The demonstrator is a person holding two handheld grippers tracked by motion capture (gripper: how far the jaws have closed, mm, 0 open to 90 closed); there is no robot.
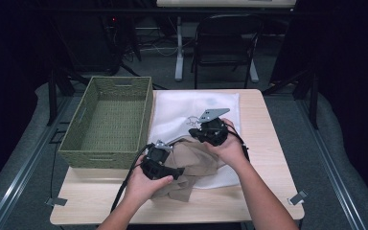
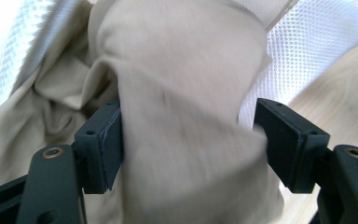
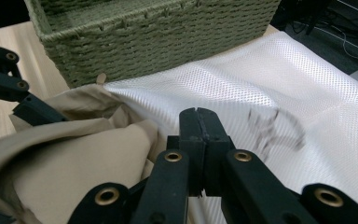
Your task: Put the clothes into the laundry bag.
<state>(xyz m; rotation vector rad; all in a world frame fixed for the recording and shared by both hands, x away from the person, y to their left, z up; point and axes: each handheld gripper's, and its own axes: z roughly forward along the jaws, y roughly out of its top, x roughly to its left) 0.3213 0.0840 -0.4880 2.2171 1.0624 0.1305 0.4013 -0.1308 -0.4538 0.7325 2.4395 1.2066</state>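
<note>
1. The counter (image 1: pixel 263 158) is light wood; its near edge is cut off at the bottom of the high view.
2. The white mesh bag (image 1: pixel 182 108) lies flat on the counter, right beside the basket. It has a dark drawn mark near its middle, too blurred to read as writing.
3. The woven green basket (image 1: pixel 106 122) stands at the left side of the counter. No label can be made out on it.
4. The beige garment (image 1: pixel 194 163) lies crumpled on the near part of the mesh bag, its front hanging over onto the bare wood. The hands hide part of it.
5. The left gripper (image 2: pixel 189 137) has its fingers (image 2: pixel 105 144) released and spread wide, with a fold of the garment between them.
6. The right gripper (image 3: pixel 199 123) has its fingers clenched together; whether they pinch the mesh bag I cannot tell.
</note>
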